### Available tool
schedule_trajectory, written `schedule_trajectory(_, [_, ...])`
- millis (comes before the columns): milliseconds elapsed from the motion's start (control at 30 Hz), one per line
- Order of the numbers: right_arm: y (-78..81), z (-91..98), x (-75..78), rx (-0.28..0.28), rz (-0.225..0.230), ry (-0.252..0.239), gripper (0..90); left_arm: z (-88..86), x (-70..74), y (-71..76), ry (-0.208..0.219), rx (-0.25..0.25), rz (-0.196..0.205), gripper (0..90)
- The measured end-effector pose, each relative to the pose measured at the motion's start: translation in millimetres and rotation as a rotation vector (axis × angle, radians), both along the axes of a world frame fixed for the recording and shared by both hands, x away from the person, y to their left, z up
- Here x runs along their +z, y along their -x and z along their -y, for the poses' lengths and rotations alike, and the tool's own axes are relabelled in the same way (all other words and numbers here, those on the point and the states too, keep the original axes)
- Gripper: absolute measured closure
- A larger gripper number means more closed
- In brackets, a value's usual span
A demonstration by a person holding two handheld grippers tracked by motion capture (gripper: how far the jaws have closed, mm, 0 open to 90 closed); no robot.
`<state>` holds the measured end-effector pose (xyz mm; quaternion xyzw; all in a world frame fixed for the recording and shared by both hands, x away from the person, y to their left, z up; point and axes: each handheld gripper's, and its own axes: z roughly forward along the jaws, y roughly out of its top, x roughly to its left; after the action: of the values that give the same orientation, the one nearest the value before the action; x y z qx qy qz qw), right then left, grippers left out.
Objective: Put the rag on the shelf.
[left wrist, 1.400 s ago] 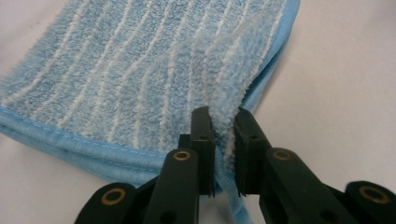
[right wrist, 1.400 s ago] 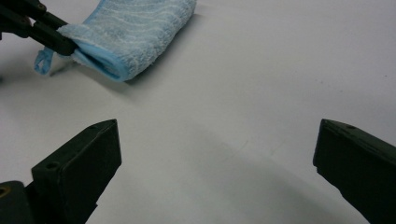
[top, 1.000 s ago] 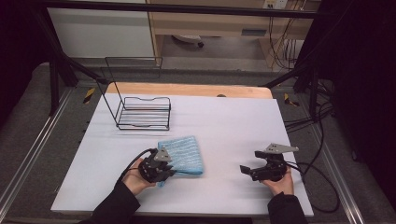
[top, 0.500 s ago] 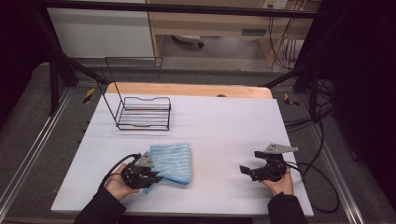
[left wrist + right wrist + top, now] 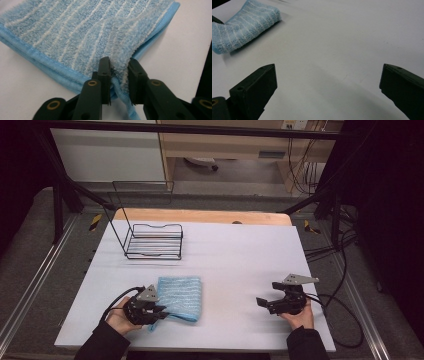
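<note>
Folded blue striped towel (image 5: 180,297) lying flat on the white table (image 5: 240,260), near the front edge and left of centre, well apart from the black wire rack (image 5: 152,241) standing toward the far left. Folded in several layers, stitched hems stacked along 1 side, pale stripes running across the pile.

Left gripper (image 5: 156,312) held low at the towel's near left corner, in the person's left hand (image 5: 119,317). In the left gripper view (image 5: 119,75), 1 corner of the top layer lifted slightly and standing between the 2 black jaws; jaws just been opening, narrow gap now, cloth and its blue hem cord in that gap, brushing the pads rather than being squeezed. Lower layers flat on the table under the jaws.

Right gripper (image 5: 264,303) resting at the front right, well apart from the towel, pointing left toward it. Jaws spread wide in the right gripper view (image 5: 327,85), nothing between them, bare white table beneath.
</note>
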<state>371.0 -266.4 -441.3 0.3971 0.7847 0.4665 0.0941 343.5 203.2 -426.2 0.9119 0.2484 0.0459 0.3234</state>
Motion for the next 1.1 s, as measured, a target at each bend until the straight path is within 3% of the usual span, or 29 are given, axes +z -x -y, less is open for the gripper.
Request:
schedule_trajectory(133, [0.0,0.1,0.1,0.000,0.000,-0.002,1.8,-6.5,6.8,1.5,0.029,0.028,-0.005,58.6])
schedule_trajectory(233, [-0.4,0.1,0.0,-0.001,0.001,-0.001,1.8,-16.2,14.3,1.0,0.073,0.081,0.008,43.7])
schedule_trajectory(333, [-0.4,-0.1,-0.1,-0.001,-0.002,-0.003,1.7,-27.1,19.2,-6.3,0.115,0.157,-0.003,34.4])
schedule_trajectory(367, [-0.4,-0.1,-0.1,-0.001,-0.002,-0.003,1.7,-27.1,19.2,-6.3,0.115,0.157,-0.003,31.2])
schedule_trajectory(600, [-0.5,0.1,0.1,-0.001,-0.001,-0.005,1.7,-38.8,24.3,-13.1,0.166,0.233,-0.008,19.8])
schedule_trajectory(767, [-0.4,-0.1,0.0,-0.003,-0.001,-0.006,1.7,-47.8,36.5,-15.5,0.209,0.291,0.015,14.4])
schedule_trajectory(1100, [-0.7,-0.2,-0.2,-0.002,-0.002,-0.004,1.7,-42.5,36.4,-37.1,0.178,0.382,0.029,9.0])
